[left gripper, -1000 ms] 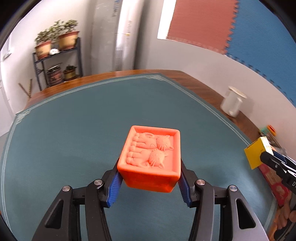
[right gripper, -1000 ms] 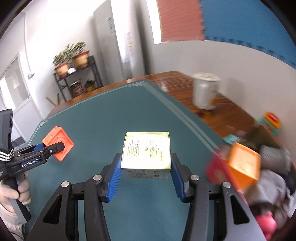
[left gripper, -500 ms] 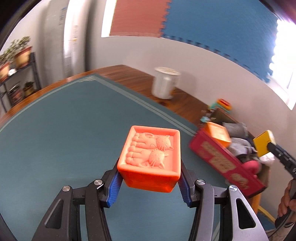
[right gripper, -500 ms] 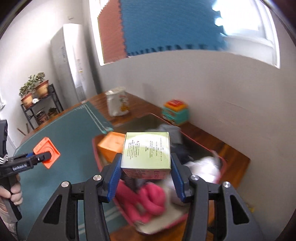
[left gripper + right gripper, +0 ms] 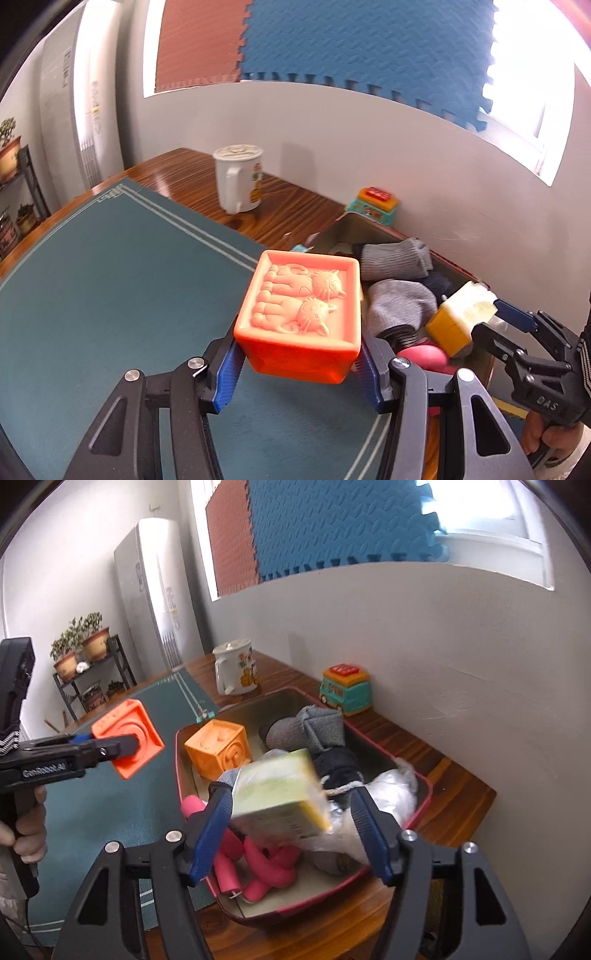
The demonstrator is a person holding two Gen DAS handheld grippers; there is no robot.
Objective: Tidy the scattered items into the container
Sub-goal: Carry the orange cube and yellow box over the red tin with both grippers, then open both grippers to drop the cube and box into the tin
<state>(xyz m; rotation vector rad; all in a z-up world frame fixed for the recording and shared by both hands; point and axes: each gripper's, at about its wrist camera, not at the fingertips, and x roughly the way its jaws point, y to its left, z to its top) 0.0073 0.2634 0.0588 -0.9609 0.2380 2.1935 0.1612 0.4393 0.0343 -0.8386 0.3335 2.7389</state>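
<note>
Clamped between the blue ribbed pads of the left gripper [image 5: 301,363] is an orange soft-plastic cube with two cats moulded in relief on its top face [image 5: 303,314]; both pads press its sides, and it hangs above the dark teal table mat [image 5: 110,302], just beside the near wall of the red-rimmed rectangular metal tray [image 5: 421,805]. From the right wrist camera, that cube [image 5: 127,738] sits out over the mat to the left of the tray.

Spread apart, the right gripper [image 5: 291,830] has its jaws wide over the tray, and a pale green and yellow cardboard box [image 5: 280,801] sits tilted and blurred between them. Its left edge lies close against the left pad, while a clear gap separates it from the right pad, so nothing grips it. I cannot tell whether it touches the things beneath.

Inside the tray lie a second orange embossed cube [image 5: 218,751] in the far left corner, rolled grey socks [image 5: 306,729], a dark sock bundle [image 5: 338,764], a crumpled clear plastic bag [image 5: 391,790] and a knotted pink foam tube [image 5: 262,871] at the near end.

On the bare brown wooden tabletop [image 5: 454,794] behind the tray stand a white lidded mug with a flower print [image 5: 236,670] and a small teal toy bus with an orange roof [image 5: 345,688], the bus close to the wall.
</note>
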